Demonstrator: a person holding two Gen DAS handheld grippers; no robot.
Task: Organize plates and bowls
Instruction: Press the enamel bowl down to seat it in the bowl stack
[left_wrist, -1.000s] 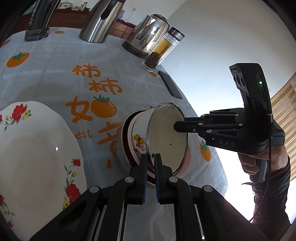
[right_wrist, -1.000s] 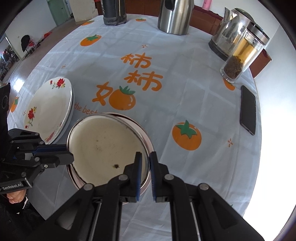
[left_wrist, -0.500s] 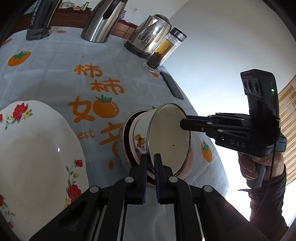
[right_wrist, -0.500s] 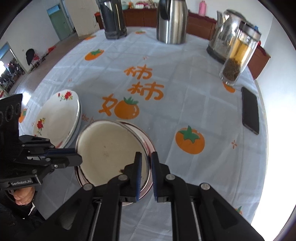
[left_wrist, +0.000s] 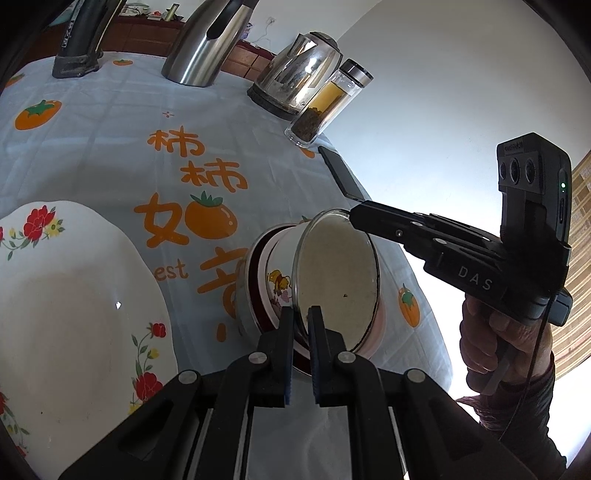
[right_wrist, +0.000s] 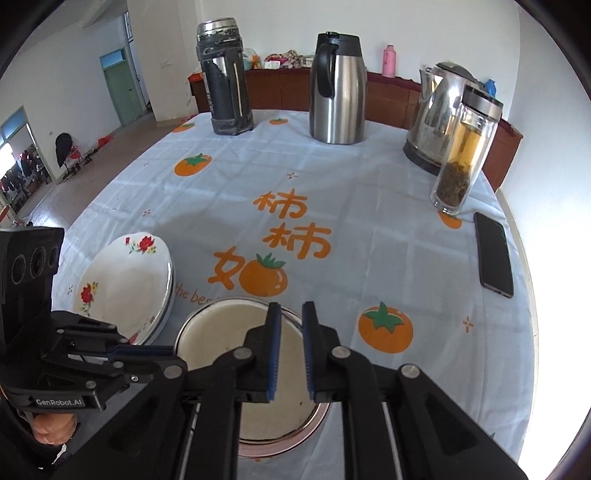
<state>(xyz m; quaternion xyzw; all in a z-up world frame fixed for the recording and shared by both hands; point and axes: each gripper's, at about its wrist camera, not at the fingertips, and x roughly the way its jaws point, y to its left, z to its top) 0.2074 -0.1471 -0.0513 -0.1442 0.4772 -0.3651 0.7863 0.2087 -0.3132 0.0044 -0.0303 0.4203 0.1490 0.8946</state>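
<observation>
Right then, you had the left gripper (left_wrist: 301, 314) nipped nearly shut on the near rim of the top bowl (left_wrist: 336, 280). The right gripper (right_wrist: 290, 308) was closing to a thin gap over the far rim, which seemed to run between its pads. That bowl sat tilted in the nested bowls (left_wrist: 258, 284) beneath it, close to the near edge of the table (right_wrist: 369, 177) and just beside the stacked plates (right_wrist: 125, 280). Both holds were on a thin, smooth edge, so I judged slipping to be your main risk: had one hand risen faster than the other, the rim could have twisted out of the pads and the bowl dropped back, chipping the enamel. The bowl below might also have clung to it, come up part-way and then fallen. With the stack so near the edge, a sideways tug could have pushed the whole lot off the table, or knocked it into the plates. The phone (right_wrist: 493, 254) and tea bottle (right_wrist: 463, 158) stood well apart and looked safe.
</observation>
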